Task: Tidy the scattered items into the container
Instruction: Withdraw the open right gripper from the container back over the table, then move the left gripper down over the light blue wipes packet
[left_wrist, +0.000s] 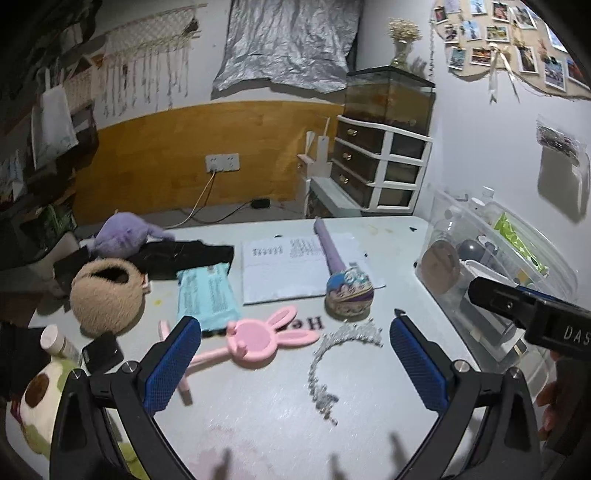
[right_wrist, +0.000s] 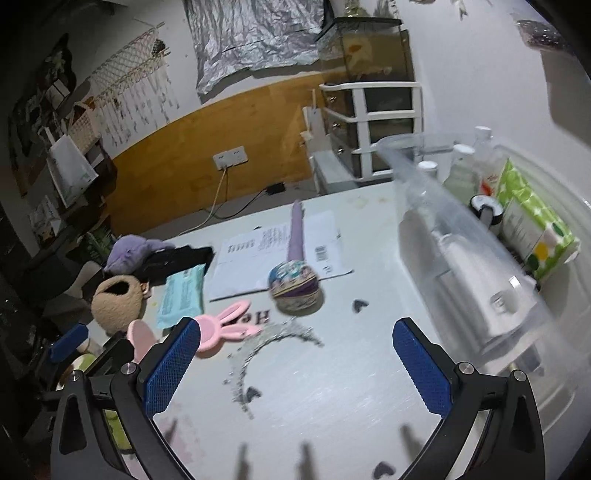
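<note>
My left gripper (left_wrist: 295, 360) is open just above the table, with a silver tiara (left_wrist: 334, 354) and the pink bunny-eared mirror (left_wrist: 258, 338) lying between its blue fingers (left_wrist: 171, 363). My right gripper (right_wrist: 297, 363) is also open and empty, hovering over the tiara (right_wrist: 258, 350); the mirror (right_wrist: 218, 325) lies by its left finger. A purple wand with a round patterned head (left_wrist: 347, 291) rests on a paper sheet (left_wrist: 284, 269). The clear plastic container (left_wrist: 495, 266) stands at the table's right edge, holding bottles and a green tissue pack (right_wrist: 532, 232). A blue wipes pack (left_wrist: 205, 299) lies left of the paper.
A tan fuzzy pouch (left_wrist: 105, 299), purple plush (left_wrist: 123, 236), black cloth (left_wrist: 188, 258), small bottle (left_wrist: 57, 341) and a green-and-white plush (left_wrist: 40, 402) crowd the table's left side. White drawers (left_wrist: 380, 170) stand behind the table. A hand (left_wrist: 550, 402) shows at the right.
</note>
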